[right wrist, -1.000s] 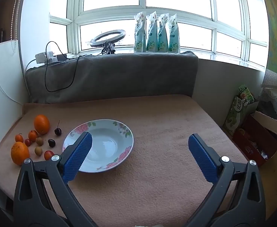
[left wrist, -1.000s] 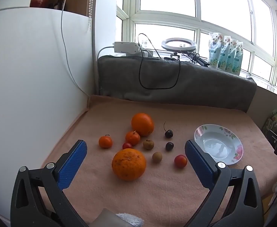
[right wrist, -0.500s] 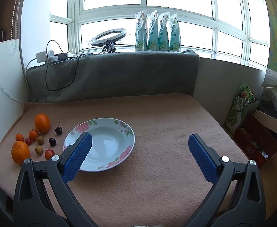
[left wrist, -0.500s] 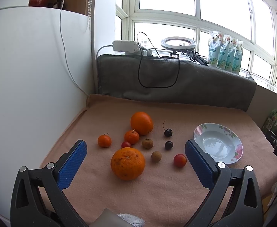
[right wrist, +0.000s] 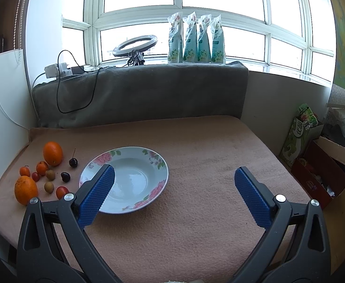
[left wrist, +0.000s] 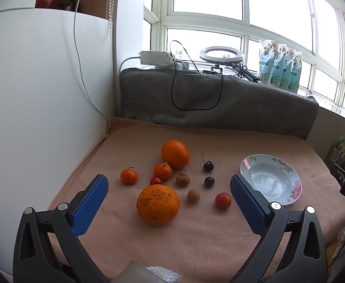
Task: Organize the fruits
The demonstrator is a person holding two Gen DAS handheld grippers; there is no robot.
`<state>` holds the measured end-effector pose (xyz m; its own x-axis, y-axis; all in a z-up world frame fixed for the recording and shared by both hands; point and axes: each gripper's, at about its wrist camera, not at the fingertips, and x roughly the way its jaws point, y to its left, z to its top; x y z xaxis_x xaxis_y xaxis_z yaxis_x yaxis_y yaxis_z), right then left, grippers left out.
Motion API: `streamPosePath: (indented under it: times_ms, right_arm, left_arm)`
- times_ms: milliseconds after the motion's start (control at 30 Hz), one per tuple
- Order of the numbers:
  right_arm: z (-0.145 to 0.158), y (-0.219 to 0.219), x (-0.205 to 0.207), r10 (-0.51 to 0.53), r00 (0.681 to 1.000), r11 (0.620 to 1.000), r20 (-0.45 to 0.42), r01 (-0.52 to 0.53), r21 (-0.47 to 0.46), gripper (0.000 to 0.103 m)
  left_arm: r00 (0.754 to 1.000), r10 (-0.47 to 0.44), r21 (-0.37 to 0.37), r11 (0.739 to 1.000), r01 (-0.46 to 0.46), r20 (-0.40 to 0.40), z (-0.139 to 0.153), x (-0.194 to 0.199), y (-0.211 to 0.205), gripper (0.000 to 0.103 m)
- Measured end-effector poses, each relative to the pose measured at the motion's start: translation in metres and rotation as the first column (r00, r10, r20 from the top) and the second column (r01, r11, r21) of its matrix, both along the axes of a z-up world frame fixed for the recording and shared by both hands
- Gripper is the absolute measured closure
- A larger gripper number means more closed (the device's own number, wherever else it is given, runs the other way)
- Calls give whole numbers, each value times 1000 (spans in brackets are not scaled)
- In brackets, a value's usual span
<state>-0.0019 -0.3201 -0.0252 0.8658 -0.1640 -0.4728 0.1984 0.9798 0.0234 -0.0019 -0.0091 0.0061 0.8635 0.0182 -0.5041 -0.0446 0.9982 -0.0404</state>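
Note:
Several fruits lie on the pink cloth: a big orange [left wrist: 157,204] nearest me, a second orange [left wrist: 175,154] behind it, two small tangerines [left wrist: 128,176], cherries [left wrist: 208,165], longans [left wrist: 193,195] and a cherry tomato [left wrist: 223,200]. The floral plate [left wrist: 290,188] sits empty to their right. My left gripper [left wrist: 168,189] is open, above the cloth, with the big orange between its fingers' line. My right gripper [right wrist: 173,185] is open over the cloth; its left finger overlaps the plate [right wrist: 153,162] in the right wrist view. The fruits [right wrist: 26,189] show at far left there.
A white panel [left wrist: 42,106] walls the left side. A grey cushion [left wrist: 219,103] with a black cable stands behind the cloth. A ring light [right wrist: 134,44] and pouches [right wrist: 196,40] sit on the sill. Boxes [right wrist: 320,165] stand on the floor at right.
Both views have shifted slightly: the fruits and plate sit a little higher and further left in frame. Both grippers stay open and nothing on the cloth has moved.

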Motion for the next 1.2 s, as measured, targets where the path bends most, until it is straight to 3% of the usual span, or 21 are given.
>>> streamPosePath:
  times_ms: [1200]
  right_arm:
    - [-5, 3, 3, 12, 1000, 1000, -19, -12, 8, 0]
  left_arm:
    - [1000, 0, -4, 1000, 0, -13, -2, 4, 2, 0]
